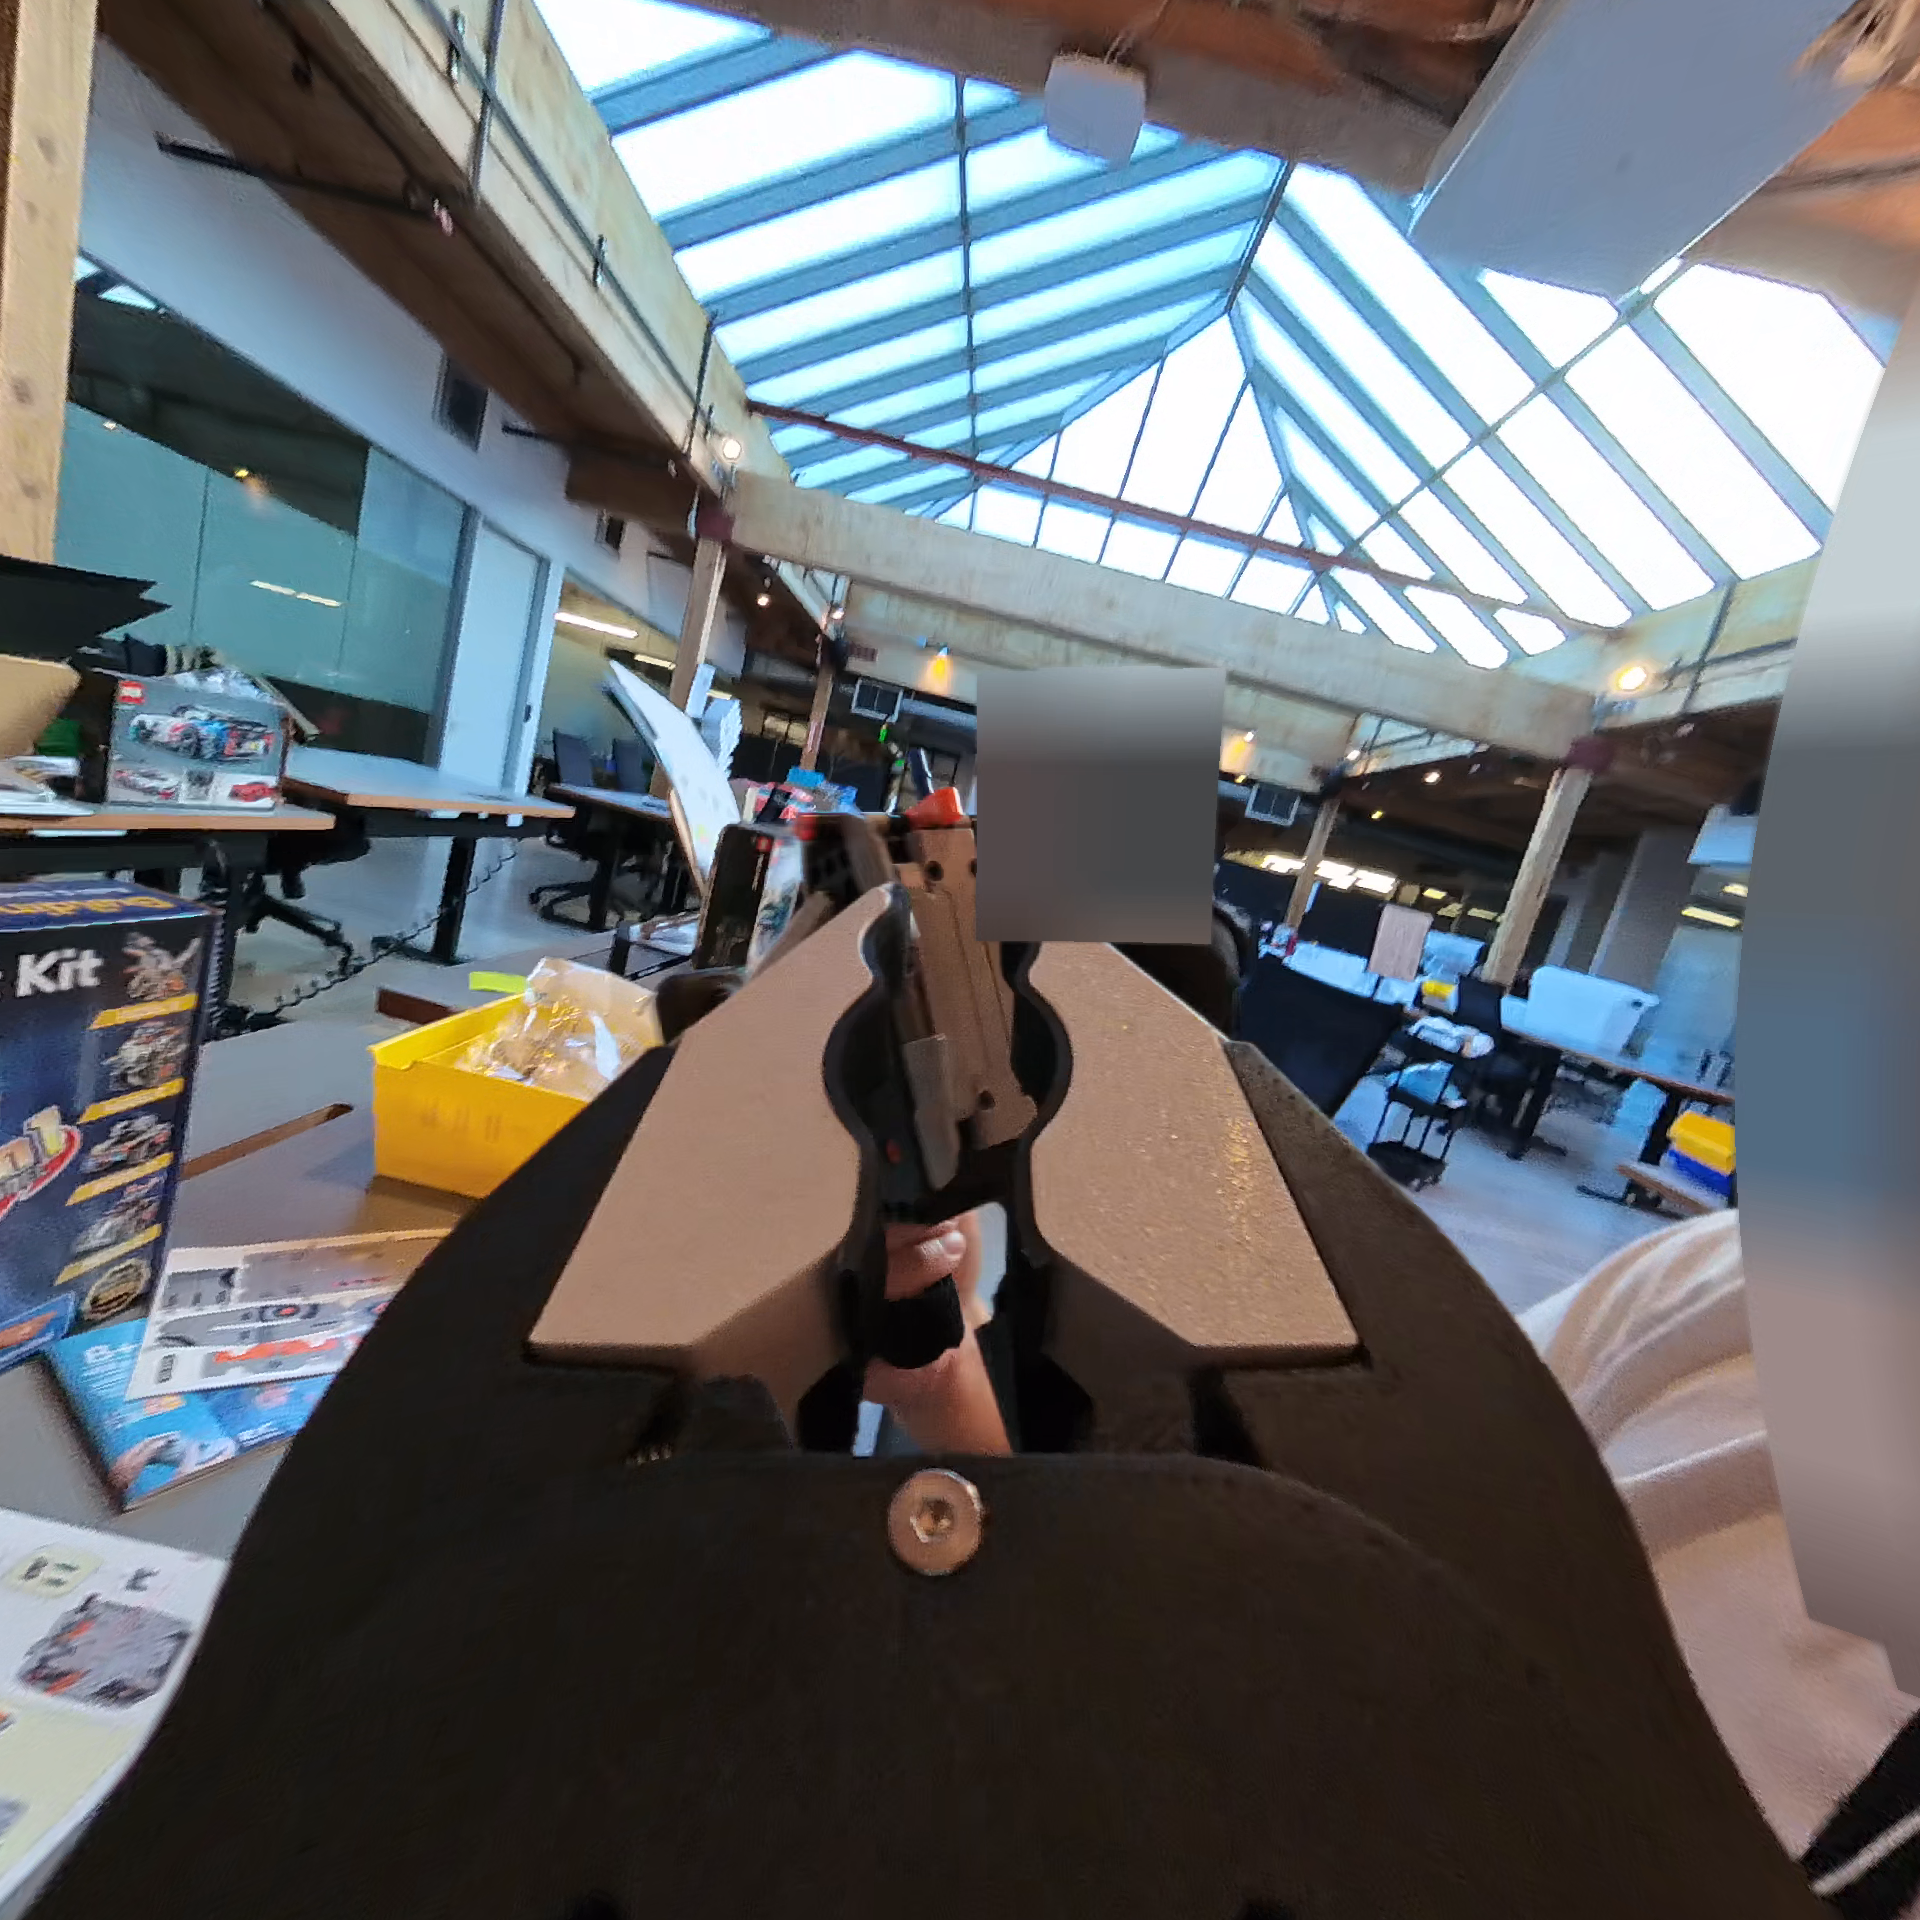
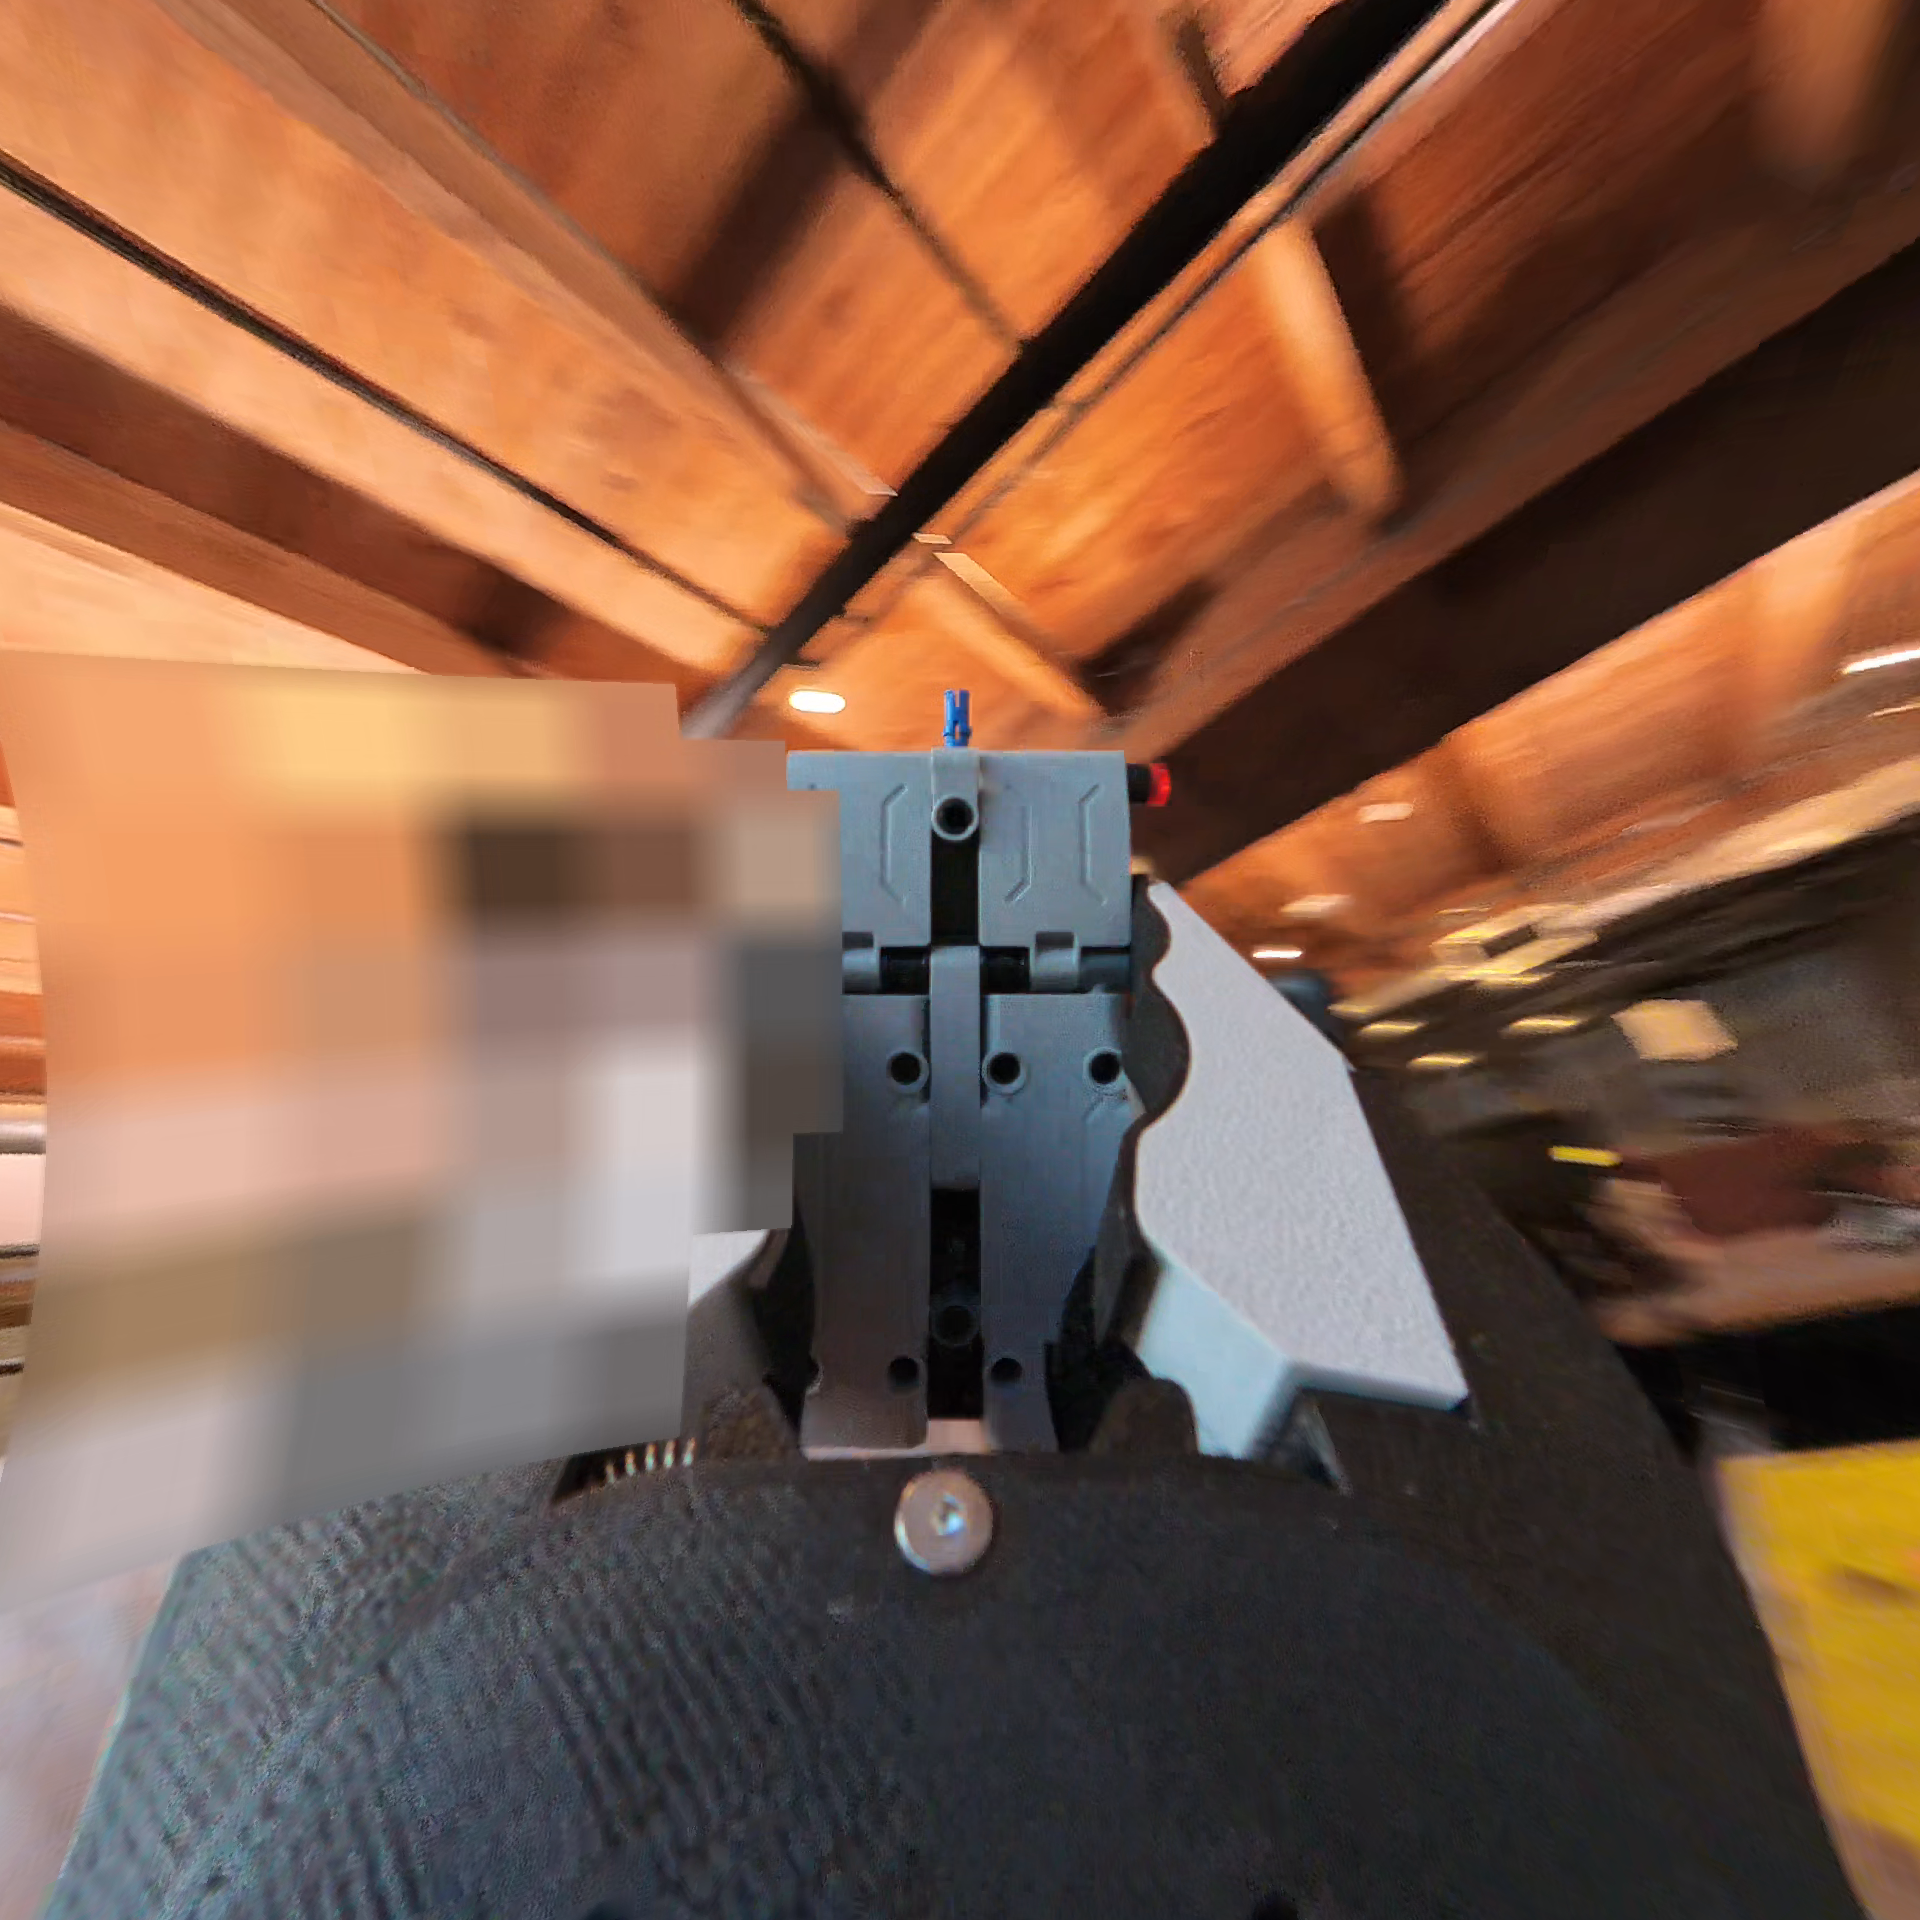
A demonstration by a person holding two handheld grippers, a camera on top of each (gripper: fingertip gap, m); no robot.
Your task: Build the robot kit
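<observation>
Because the grey plastic building-brick assembly is light, rigid and pin-jointed, likely fragile, both the left claw and right claw clamp its flat sides, raised above the tabletop.

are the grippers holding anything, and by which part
Both hold a grey brick-built assembly. The right gripper clamps the lower half of the grey assembly. The left gripper pinches its narrow edge, midway.

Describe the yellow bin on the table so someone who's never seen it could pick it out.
Start at the grey table left of the left gripper. Beyond the printed booklets sits a yellow bin, open-topped, holding clear plastic bags. It is the only bright yellow thing there.
</observation>
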